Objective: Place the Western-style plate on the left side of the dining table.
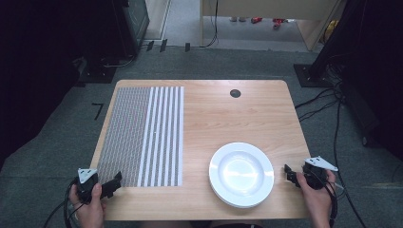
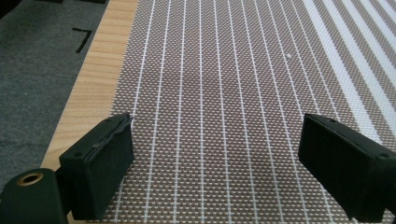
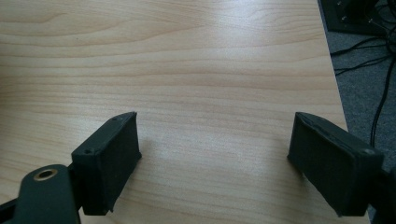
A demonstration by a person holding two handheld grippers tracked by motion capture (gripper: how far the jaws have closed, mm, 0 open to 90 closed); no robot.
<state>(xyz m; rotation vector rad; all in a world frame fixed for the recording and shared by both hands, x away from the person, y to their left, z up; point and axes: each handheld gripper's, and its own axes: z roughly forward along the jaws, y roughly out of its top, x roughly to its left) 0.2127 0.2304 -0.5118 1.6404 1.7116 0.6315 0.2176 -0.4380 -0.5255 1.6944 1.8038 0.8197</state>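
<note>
On the table (image 1: 214,109), a striped woven mat (image 1: 142,135) covers the left part and a white plate (image 1: 241,174) sits near the front edge to the right, well apart from the mat. The left gripper (image 1: 114,183) hangs over the mat's near left corner, jaws spread wide and empty. The right gripper (image 1: 290,175) is just beside the plate's right rim over bare wood, jaws likewise spread and empty.

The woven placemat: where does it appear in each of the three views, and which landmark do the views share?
High view: the woven placemat covers the left part of the table, beside the white plate.
Left gripper view: it lies under and ahead of the open jaws.
Right gripper view: bare wood under the open jaws; no placemat.
Shared landmark: the light wooden tabletop.
</note>
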